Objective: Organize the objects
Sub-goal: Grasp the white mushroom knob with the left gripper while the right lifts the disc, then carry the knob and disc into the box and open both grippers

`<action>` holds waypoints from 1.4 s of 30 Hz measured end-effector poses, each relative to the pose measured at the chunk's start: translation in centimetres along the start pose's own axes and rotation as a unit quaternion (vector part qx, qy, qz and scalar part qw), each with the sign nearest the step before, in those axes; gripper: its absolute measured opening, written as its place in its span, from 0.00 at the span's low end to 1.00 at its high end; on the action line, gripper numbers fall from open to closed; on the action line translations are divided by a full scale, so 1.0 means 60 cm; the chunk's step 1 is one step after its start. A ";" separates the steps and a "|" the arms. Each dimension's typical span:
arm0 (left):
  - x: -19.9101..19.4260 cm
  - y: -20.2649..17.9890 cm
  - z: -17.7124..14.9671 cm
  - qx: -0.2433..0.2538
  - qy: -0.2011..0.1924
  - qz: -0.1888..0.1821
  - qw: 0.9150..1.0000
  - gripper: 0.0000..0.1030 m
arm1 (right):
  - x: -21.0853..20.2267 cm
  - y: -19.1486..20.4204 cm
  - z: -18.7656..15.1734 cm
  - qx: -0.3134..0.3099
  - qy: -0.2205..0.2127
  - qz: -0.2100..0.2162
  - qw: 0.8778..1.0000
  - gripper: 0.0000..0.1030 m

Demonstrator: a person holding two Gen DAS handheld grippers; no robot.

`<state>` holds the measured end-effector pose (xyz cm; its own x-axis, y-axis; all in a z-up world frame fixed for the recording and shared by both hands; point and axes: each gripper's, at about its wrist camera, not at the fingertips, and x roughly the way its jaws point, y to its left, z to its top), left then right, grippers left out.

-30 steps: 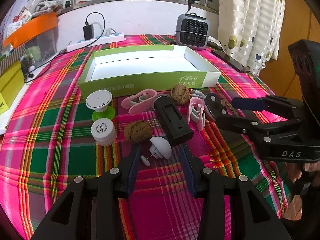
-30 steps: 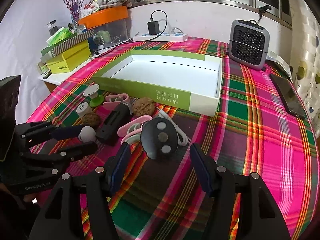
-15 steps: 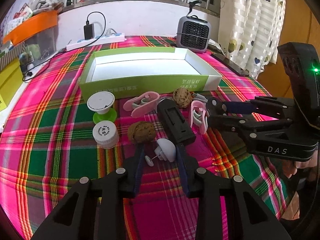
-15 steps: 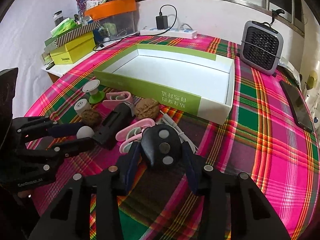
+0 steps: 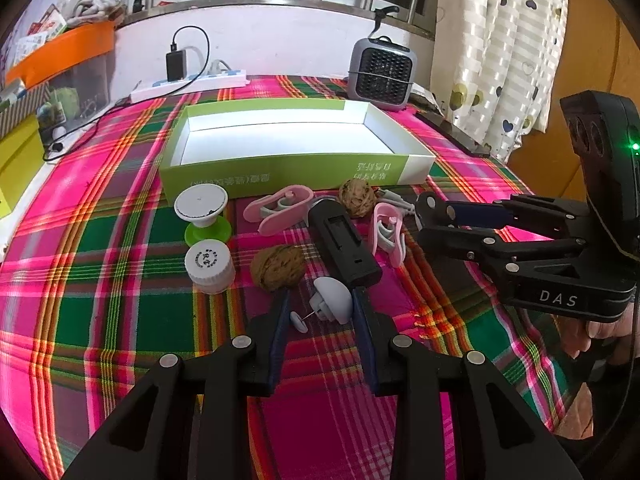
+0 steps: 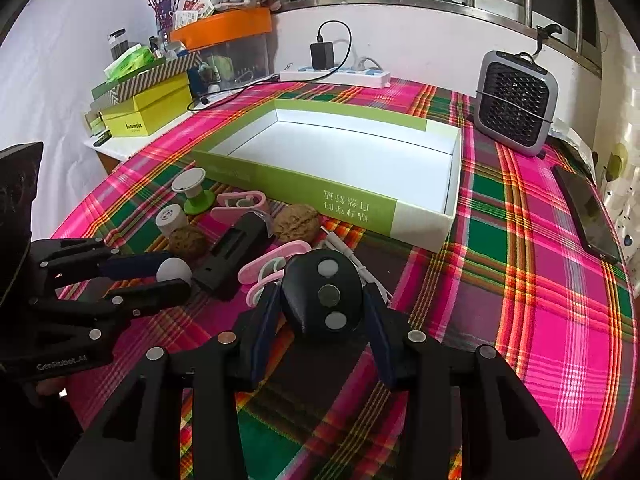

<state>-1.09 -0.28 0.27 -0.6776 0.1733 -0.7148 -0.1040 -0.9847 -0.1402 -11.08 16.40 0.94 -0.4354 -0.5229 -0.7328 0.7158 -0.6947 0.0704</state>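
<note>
An empty green and white box [image 5: 280, 176] [image 6: 304, 192] lies on the plaid cloth. In front of it lie two walnuts [image 5: 278, 267] [image 5: 358, 199], two pink clips [image 5: 280, 210] [image 5: 386, 232], a long black device [image 5: 344, 246], a white cap [image 5: 209, 265] and a green-and-white spool [image 5: 204, 212]. My left gripper [image 5: 320, 308] has its fingers around a white dome-shaped hook [image 5: 332, 300] [image 6: 174, 270] on the cloth. My right gripper [image 6: 320, 304] is closed on a black oval device with three round buttons [image 6: 324, 292].
A grey mini fan [image 5: 380, 74] [image 6: 516, 102] stands behind the box. A power strip with charger [image 5: 188, 82] runs along the wall. A dark phone [image 6: 588, 216] lies at the right edge. Yellow boxes and an orange bin [image 6: 180, 76] sit at the far left.
Both grippers have moved forward and narrowed. The left closed in around the white hook. The right closed onto the black oval device.
</note>
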 end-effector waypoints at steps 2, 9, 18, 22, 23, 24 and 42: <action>-0.003 -0.002 -0.001 0.000 -0.002 -0.001 1.000 0.28 | -0.003 0.001 -0.001 0.001 -0.002 0.000 1.000 0.42; -0.017 -0.004 -0.002 0.000 -0.011 -0.009 1.000 0.28 | -0.016 0.003 -0.005 0.007 -0.013 0.000 1.000 0.42; -0.027 -0.007 0.008 0.003 -0.024 -0.012 1.000 0.28 | -0.033 0.006 0.001 0.009 -0.033 0.000 0.999 0.42; -0.027 -0.004 0.017 0.003 -0.028 -0.009 1.000 0.28 | -0.033 0.008 0.005 0.007 -0.035 0.000 0.999 0.42; -0.026 -0.003 0.021 0.003 -0.030 -0.007 1.000 0.28 | -0.033 0.009 0.006 0.006 -0.035 0.000 0.999 0.42; -0.025 -0.002 0.025 0.003 -0.031 -0.006 0.999 0.28 | -0.033 0.008 0.007 0.006 -0.036 0.000 0.999 0.42; -0.010 0.002 0.085 0.008 -0.047 0.008 0.999 0.28 | -0.026 0.006 0.040 -0.004 -0.046 0.002 0.999 0.42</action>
<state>-4.40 -0.62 4.14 -0.7444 0.1555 -0.6493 -0.1040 -0.9876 -0.1173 -11.45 15.78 3.72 -0.4809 -0.5691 -0.6670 0.7220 -0.6886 0.0669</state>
